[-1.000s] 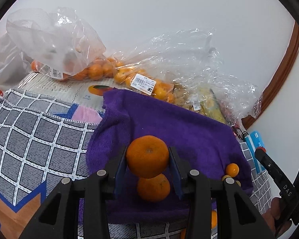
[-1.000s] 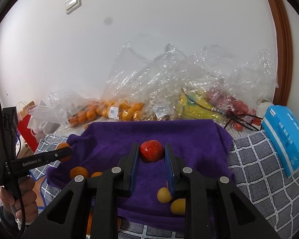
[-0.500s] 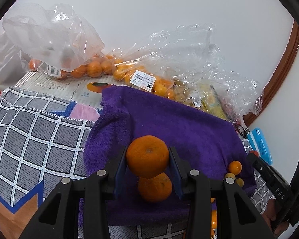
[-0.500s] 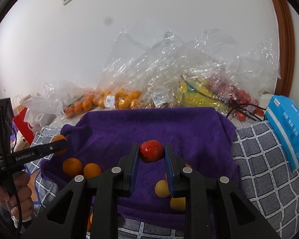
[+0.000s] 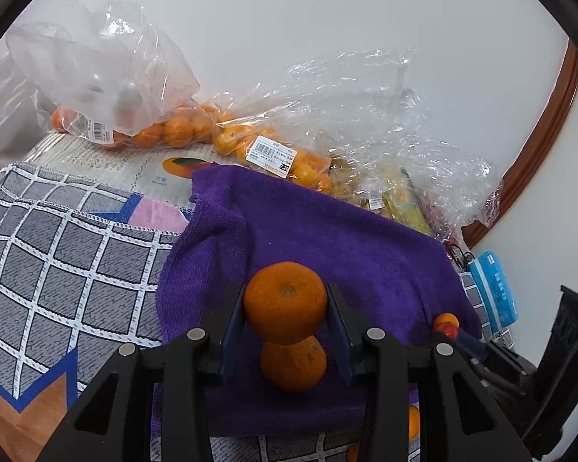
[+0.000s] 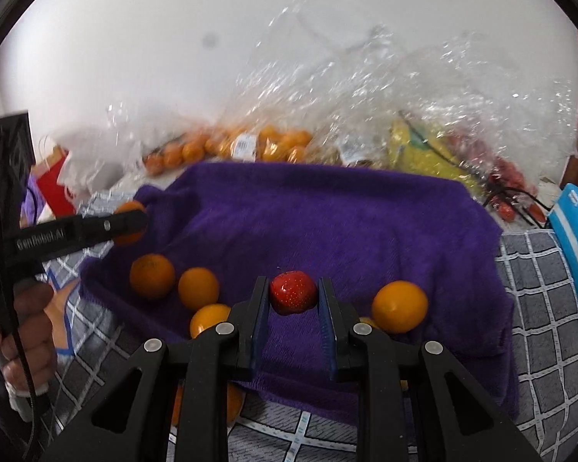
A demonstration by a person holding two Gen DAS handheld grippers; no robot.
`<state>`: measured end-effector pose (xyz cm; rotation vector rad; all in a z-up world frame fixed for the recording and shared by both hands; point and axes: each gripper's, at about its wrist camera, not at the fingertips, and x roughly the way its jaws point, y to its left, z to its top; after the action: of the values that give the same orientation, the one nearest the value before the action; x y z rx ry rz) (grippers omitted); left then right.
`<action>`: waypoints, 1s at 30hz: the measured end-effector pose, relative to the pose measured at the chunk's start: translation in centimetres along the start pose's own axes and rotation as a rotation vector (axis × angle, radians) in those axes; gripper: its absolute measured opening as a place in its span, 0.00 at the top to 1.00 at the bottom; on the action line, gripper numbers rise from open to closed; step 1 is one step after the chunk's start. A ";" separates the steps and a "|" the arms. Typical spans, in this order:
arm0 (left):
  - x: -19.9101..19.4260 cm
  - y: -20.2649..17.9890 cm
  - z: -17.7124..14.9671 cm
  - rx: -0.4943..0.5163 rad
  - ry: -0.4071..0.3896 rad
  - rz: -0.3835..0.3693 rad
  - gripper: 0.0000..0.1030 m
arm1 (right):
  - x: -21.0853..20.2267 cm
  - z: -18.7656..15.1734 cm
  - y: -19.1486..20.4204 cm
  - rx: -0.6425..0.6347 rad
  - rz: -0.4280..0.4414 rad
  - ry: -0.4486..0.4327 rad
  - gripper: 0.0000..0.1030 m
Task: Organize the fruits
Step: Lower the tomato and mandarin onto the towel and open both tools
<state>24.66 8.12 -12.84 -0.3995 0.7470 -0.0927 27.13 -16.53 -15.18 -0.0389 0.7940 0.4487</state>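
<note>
My left gripper is shut on an orange mandarin and holds it above the purple towel. Another mandarin lies on the towel just below it. My right gripper is shut on a small red fruit above the towel's near part. In the right wrist view the left gripper shows at the left with its mandarin. Loose mandarins lie on the towel. The right gripper's red fruit shows at the towel's right edge in the left wrist view.
Clear plastic bags of mandarins, bananas and red fruit line the wall behind the towel. A grey checked cloth covers the surface. A blue packet lies at the right. A red paper bag stands far left.
The right gripper has moved down and nearer the towel with the red fruit; its view is now blurred. The left gripper has shifted slightly right, still holding its mandarin.
</note>
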 end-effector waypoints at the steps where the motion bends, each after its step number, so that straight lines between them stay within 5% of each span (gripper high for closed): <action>1: 0.0 0.0 0.0 -0.002 0.002 -0.006 0.62 | 0.2 -0.1 0.0 -0.005 -0.003 0.009 0.76; 21: 0.1 -0.7 -0.4 -0.001 -0.049 -0.128 0.62 | 1.4 -1.1 0.7 -0.062 -0.015 0.101 0.76; 30: 1.1 -1.8 -0.8 0.033 -0.032 -0.153 0.62 | 0.3 -0.8 0.8 -0.057 -0.005 0.077 0.65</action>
<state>25.06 5.93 -13.39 -0.4260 0.6822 -0.2416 26.44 -15.88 -15.80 -0.1121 0.8559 0.4670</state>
